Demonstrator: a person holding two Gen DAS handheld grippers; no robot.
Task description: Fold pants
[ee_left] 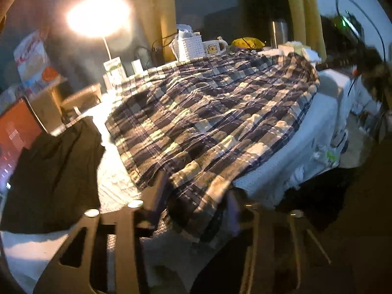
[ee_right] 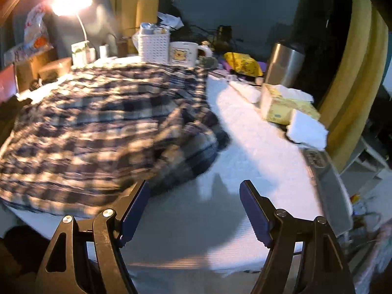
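Note:
The plaid pants (ee_left: 210, 107) lie spread across the white-covered table (ee_left: 306, 152), reaching from the near edge to the far clutter. My left gripper (ee_left: 196, 196) is at the pants' near edge; cloth lies between its fingers, which stand apart, so I cannot tell if it grips. In the right wrist view the pants (ee_right: 103, 122) fill the left half, blurred, with a rumpled fold at their right edge. My right gripper (ee_right: 194, 191) is open and empty, over bare table (ee_right: 257, 147) just right of the pants' near corner.
A black cloth (ee_left: 49, 176) lies left of the pants. At the back stand a lit lamp (ee_right: 71, 0), a white basket (ee_right: 153, 46), a bear mug (ee_right: 183, 54), a steel flask (ee_right: 284, 63) and a tissue box (ee_right: 286, 105). The table's edge drops off at right.

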